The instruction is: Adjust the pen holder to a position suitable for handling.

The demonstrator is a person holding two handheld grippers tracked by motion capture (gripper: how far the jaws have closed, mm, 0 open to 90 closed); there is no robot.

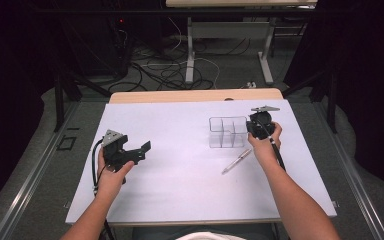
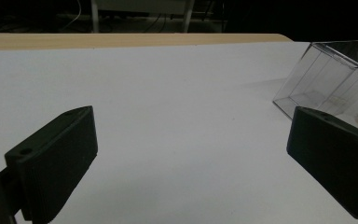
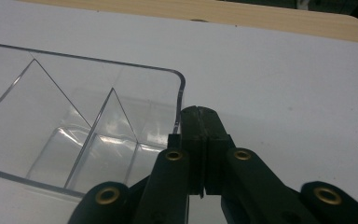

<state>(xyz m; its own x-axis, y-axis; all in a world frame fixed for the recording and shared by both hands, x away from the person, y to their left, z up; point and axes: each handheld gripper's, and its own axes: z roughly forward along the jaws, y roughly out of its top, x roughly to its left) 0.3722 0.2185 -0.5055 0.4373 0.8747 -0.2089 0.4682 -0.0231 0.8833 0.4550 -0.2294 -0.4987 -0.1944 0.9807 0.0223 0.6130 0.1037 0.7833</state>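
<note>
Fingers of right gripper [image 3: 200, 154] pinch wall of clear organizer [image 1: 227, 132]; left gripper [image 2: 191, 158] spread wide, holding nothing. Pen [image 1: 236, 161] lies on table [image 1: 180, 190] near organizer, compartments look empty, likely early stage

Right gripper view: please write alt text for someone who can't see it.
The right gripper has its black fingers pressed together just outside the right wall of a clear plastic organizer with empty divided compartments. It stands on a white table cover, with a strip of wooden tabletop behind.
</note>
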